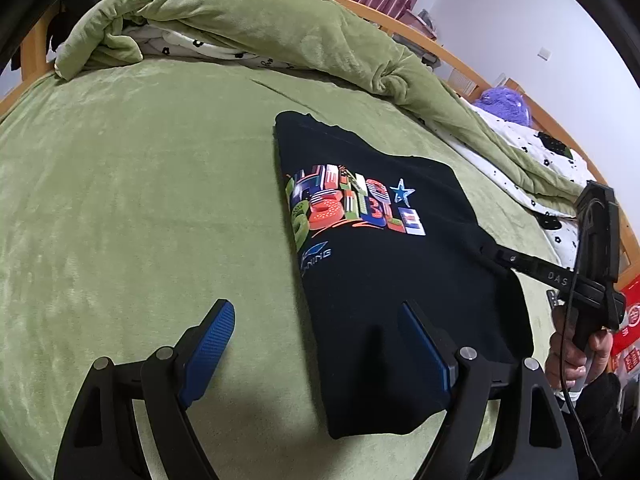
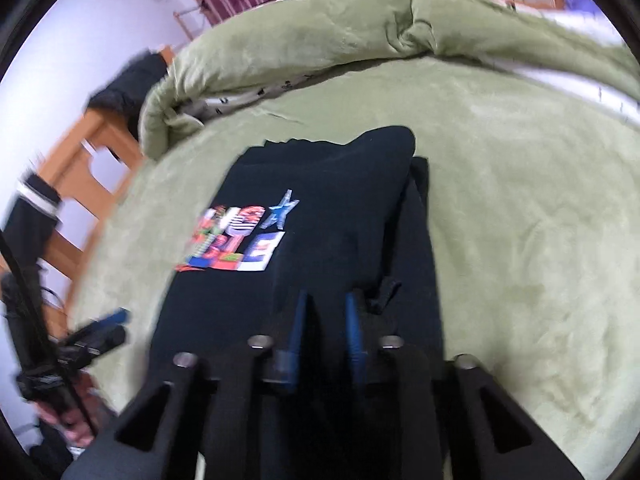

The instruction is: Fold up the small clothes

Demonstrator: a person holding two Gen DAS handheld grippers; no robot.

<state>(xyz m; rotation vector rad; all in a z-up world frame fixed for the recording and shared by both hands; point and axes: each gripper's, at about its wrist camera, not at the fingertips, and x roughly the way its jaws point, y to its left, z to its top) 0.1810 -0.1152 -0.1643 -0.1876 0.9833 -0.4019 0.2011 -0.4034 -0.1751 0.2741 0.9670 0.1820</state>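
Note:
A black shirt (image 1: 384,280) with a colourful letter print lies partly folded on the green bed cover (image 1: 140,220). My left gripper (image 1: 320,328) is open, with its fingers spread over the shirt's near left edge and hem, holding nothing. My right gripper (image 2: 326,312) has its jaws nearly together on the shirt's right side (image 2: 360,208), and a fold of black cloth seems to sit between them. In the left wrist view the right gripper (image 1: 490,254) touches the shirt's right edge. The right wrist view is blurred.
A rolled green duvet (image 1: 240,28) with white flowered lining lies along the far side of the bed. A wooden bed frame (image 1: 460,56) runs behind it, with a purple plush toy (image 1: 506,104) at the far right. Striped curtains hang beyond.

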